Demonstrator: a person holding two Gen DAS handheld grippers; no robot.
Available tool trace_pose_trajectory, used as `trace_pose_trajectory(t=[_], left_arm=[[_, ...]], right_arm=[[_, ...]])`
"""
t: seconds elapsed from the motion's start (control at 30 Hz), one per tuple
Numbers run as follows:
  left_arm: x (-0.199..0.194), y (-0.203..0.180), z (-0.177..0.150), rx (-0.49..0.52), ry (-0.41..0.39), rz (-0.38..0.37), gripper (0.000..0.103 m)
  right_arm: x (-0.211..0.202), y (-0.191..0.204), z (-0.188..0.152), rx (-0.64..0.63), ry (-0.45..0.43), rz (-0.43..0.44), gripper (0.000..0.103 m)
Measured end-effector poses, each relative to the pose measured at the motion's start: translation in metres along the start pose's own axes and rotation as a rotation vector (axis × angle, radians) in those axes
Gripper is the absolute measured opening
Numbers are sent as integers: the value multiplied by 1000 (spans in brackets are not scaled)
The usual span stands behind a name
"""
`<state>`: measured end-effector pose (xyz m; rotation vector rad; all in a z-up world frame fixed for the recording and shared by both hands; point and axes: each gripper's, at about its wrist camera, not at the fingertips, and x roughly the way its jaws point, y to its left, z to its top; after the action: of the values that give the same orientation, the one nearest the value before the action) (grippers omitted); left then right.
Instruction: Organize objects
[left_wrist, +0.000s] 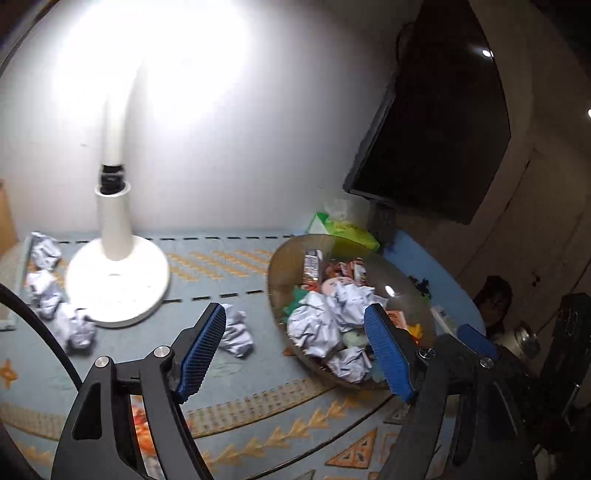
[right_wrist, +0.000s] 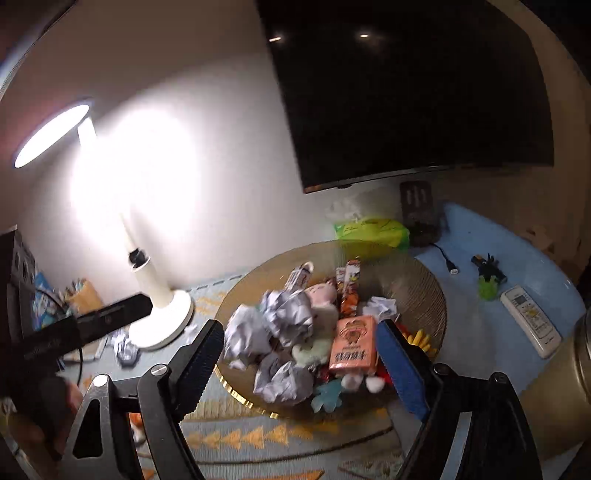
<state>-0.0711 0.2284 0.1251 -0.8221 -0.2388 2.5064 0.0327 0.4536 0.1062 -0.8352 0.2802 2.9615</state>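
A shallow amber glass bowl (left_wrist: 275, 269) (right_wrist: 424, 284) on the patterned blue table mat holds several crumpled paper balls (left_wrist: 325, 317) (right_wrist: 284, 314), snack packets, a pink packet (right_wrist: 354, 343) and a plush toy. One loose paper ball (left_wrist: 236, 332) lies left of the bowl. More paper balls (left_wrist: 48, 291) are strewn past the lamp. My left gripper (left_wrist: 295, 317) hangs open above the mat, level with the bowl's left rim, with nothing between its pads. My right gripper (right_wrist: 301, 332) is open over the bowl's near side, also with nothing between its pads.
A lit white desk lamp (left_wrist: 118, 284) (right_wrist: 162, 314) stands left of the bowl. Behind the bowl lies a green tissue pack (left_wrist: 343, 229) (right_wrist: 373, 230) under a dark wall screen (right_wrist: 406, 92). A white remote (right_wrist: 530, 321) and a small green toy (right_wrist: 487, 284) lie to the right.
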Motion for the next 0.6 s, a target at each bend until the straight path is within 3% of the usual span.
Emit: trace_pose_trajectory(t=[0.03,0.1,0.13,0.17,0.27,0.33,0.37,0.43,0.6], left_arm=[[-27,3,-13,32,-76,34,76],[-70,11,-40,79,-171,134,100],[-88,17,-54,92,-197,196,103],[-102,24,-66,95,-222,271,103],[-128,51,-101,143,-287,631,103],[-130,78,-112,173,-253,814,103],[-130,93,-115,171,-223,855,103],[-126,121,-116,132,-152,835,103],[-125,169,-124,-127,-116,581,103]], right_arm=[[-6,13,-14,-56,12,24,102],[-12,42,-47,-160,45,64,103],[-12,56,-63,-200,68,80,103],[-9,68,-77,-229,94,91,103],[4,91,-107,-257,162,128,103],[17,95,-126,-251,174,83,102],[26,98,-132,-256,226,19,100],[30,101,-132,-288,218,-29,100],[46,96,-133,-280,314,24,100]])
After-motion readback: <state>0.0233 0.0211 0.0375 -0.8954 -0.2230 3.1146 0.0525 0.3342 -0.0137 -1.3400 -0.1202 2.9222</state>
